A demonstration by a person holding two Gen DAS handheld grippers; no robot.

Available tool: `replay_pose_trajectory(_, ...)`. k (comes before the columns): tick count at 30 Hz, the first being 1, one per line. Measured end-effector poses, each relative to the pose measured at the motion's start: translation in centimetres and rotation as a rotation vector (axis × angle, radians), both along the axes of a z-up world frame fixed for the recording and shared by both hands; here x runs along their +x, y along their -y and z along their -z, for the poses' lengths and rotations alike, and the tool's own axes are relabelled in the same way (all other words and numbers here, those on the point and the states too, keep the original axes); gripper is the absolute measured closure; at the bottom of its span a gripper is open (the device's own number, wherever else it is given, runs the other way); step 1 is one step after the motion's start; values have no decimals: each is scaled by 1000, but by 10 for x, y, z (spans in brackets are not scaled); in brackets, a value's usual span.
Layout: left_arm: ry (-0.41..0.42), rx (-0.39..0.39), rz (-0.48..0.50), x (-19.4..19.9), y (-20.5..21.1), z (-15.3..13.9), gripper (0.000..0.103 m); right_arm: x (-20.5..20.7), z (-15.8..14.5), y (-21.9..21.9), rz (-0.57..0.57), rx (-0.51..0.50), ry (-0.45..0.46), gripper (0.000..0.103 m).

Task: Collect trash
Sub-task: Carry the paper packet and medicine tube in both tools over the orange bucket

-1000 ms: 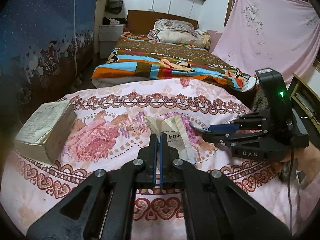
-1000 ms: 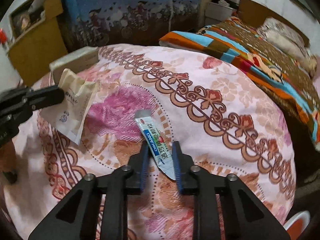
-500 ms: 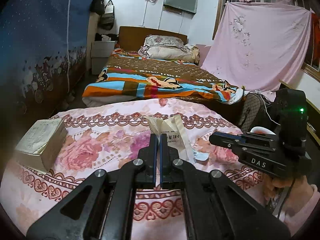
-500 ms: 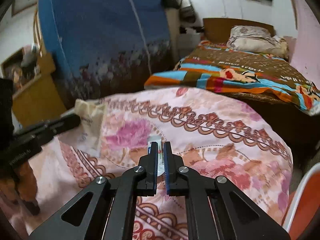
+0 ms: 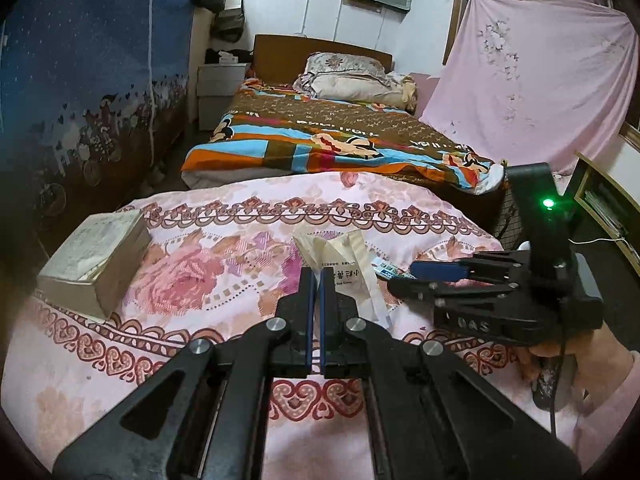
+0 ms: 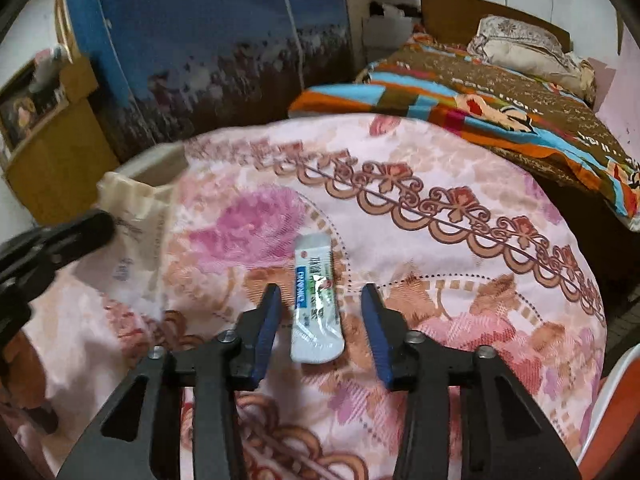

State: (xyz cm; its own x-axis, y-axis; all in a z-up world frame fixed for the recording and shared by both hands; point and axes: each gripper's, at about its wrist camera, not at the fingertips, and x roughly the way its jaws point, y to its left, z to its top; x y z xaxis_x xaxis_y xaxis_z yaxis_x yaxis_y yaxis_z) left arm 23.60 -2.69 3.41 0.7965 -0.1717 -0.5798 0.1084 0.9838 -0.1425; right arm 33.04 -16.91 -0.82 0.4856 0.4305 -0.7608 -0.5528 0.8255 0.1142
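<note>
My left gripper (image 5: 317,280) is shut on a crumpled cream paper bag (image 5: 347,264) and holds it above the pink floral cloth (image 5: 224,240). The bag also shows at the left of the right wrist view (image 6: 136,216). My right gripper (image 6: 320,300) is open, its blue pads on either side of a white and blue tube (image 6: 316,300) that lies flat on the cloth. The right gripper (image 5: 400,276) shows at the right of the left wrist view, with the tube's end (image 5: 386,270) by its tips.
A thick worn book (image 5: 96,256) lies on the cloth at the left. Behind is a bed with a striped blanket (image 5: 340,144). A blue curtain (image 6: 208,40) and a wooden cabinet (image 6: 48,120) stand at the left. A white and orange rim (image 6: 616,396) is at the lower right.
My right gripper had closed on the tube and lifted; now it is open and low, with the tube lying on the cloth between its pads. The left gripper still holds the bag.
</note>
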Motion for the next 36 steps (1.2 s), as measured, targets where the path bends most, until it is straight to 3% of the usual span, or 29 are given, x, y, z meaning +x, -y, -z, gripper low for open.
replay_pose_trajectory(1,0,-1,0,0,0,1,103,2,1,-1,-4,-2,-4,83)
replay_pose_trajectory(7,28,-14,16,-4,5,-2,103,-11,-8,19,46,79,45,85)
replay_pose_trajectory(15,178,-50,141,-22,51,-30,103,-103,-67,103,333,324,432,84)
replay_pose_trajectory(20,296,-103,259,-35,97,-52,103,-163,-94,150,529,327,652,84)
replay_pose_trajectory(23,344,-126,329,-42,124,-62,103,-186,-103,175,626,311,727,84)
replay_pose_trajectory(30,380,-122,477,-49,183,-68,103,-205,-104,221,798,263,763,83)
replay_pose_trajectory(36,331,-109,555,-42,220,-59,103,-205,-92,255,920,227,718,82)
